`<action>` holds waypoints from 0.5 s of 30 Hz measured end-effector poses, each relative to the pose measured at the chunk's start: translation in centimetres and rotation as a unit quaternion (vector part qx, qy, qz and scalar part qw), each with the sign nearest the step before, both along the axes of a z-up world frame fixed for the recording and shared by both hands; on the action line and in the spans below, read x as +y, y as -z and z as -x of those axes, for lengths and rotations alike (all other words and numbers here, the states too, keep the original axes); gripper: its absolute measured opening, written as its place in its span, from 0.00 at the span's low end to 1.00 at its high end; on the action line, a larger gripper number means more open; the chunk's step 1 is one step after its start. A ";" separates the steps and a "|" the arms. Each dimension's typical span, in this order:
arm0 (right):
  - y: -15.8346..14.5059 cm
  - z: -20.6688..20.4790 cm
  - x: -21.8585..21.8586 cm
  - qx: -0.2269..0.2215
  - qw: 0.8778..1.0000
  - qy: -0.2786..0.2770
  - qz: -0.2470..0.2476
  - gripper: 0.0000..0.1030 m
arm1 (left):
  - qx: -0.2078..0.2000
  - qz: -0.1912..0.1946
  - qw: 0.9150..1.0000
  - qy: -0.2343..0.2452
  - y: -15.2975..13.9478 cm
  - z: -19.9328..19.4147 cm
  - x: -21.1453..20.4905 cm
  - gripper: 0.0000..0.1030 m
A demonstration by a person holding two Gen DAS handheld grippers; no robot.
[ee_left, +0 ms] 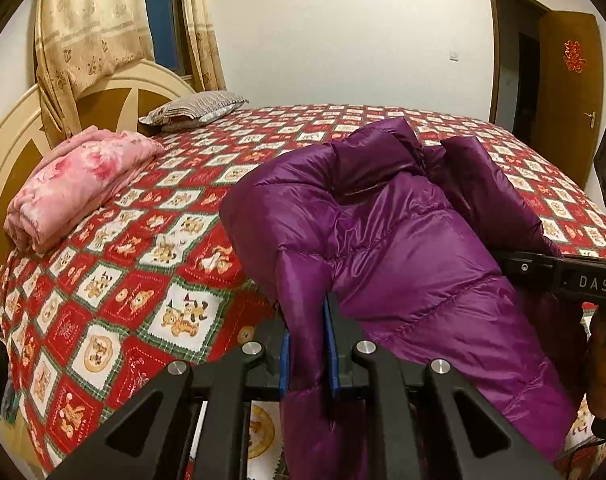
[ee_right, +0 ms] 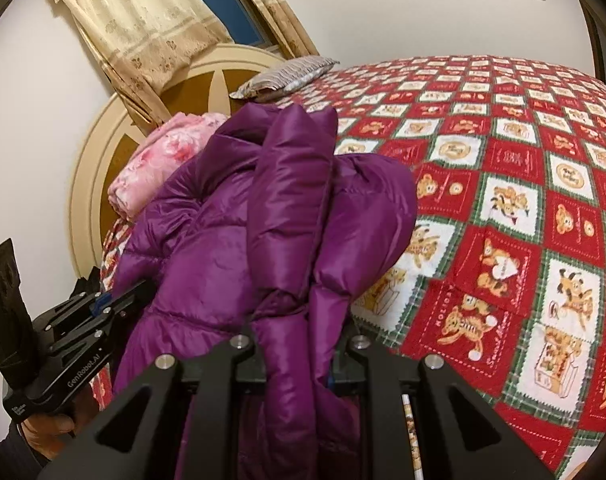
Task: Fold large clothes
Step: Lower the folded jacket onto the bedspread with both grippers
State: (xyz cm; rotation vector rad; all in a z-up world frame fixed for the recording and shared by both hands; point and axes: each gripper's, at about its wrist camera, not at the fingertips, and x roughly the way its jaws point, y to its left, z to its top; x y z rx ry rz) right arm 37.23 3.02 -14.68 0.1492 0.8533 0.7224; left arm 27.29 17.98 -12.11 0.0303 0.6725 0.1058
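Observation:
A large shiny purple down jacket (ee_left: 403, 232) hangs bunched between my two grippers above the near edge of the bed. My left gripper (ee_left: 307, 344) is shut on a fold of the jacket, the fabric pinched between its blue pads (ee_left: 332, 354). My right gripper (ee_right: 299, 344) is shut on another thick fold of the jacket (ee_right: 263, 220). The left gripper also shows in the right wrist view (ee_right: 103, 304), at the jacket's left edge. The right gripper's black body shows at the right edge of the left wrist view (ee_left: 575, 276).
The bed (ee_left: 151, 280) has a red, white and green bear-patterned cover (ee_right: 523, 200). A folded pink blanket (ee_left: 75, 188) and a grey pillow (ee_left: 195, 110) lie near the cream headboard (ee_left: 7, 152). Curtains (ee_left: 91, 28) hang behind it. A wooden door (ee_left: 563, 92) stands open at the right.

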 end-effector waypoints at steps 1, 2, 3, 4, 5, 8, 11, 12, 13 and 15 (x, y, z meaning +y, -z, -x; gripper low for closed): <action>0.2 -0.1 0.0 0.002 1.000 0.001 0.001 0.19 | 0.002 -0.001 1.000 0.000 0.3 -0.1 0.1 0.14; 0.4 -0.1 0.1 0.004 1.000 0.001 0.003 0.19 | 0.003 -0.001 1.000 -0.001 0.5 -0.1 0.2 0.14; 0.7 -0.1 0.1 0.005 1.000 0.002 0.006 0.19 | 0.005 0.000 1.000 -0.002 0.8 -0.2 0.4 0.14; 0.9 -0.1 0.2 0.006 1.000 0.003 0.008 0.19 | 0.005 0.001 1.000 -0.002 1.0 -0.2 0.5 0.14; 1.1 -0.1 0.3 0.008 1.000 0.003 0.011 0.19 | 0.006 0.002 1.000 -0.003 1.2 -0.2 0.6 0.14; 1.6 -0.1 0.6 0.009 1.000 0.006 0.020 0.19 | 0.008 -0.001 1.000 -0.005 1.7 -0.3 0.8 0.14; 2.1 -0.2 1.1 0.009 1.000 0.009 0.029 0.19 | 0.010 -0.005 1.000 -0.007 2.3 -0.4 1.0 0.15; 2.2 -0.1 1.3 0.009 0.999 0.010 0.032 0.19 | 0.011 -0.005 1.000 -0.008 2.4 -0.4 1.1 0.16; 2.3 -0.1 1.4 0.008 0.999 0.010 0.034 0.19 | 0.011 -0.006 1.000 -0.009 2.6 -0.4 1.2 0.16; 2.4 0.0 1.7 0.004 0.999 0.011 0.039 0.19 | 0.011 -0.008 1.000 -0.010 2.7 -0.5 1.2 0.20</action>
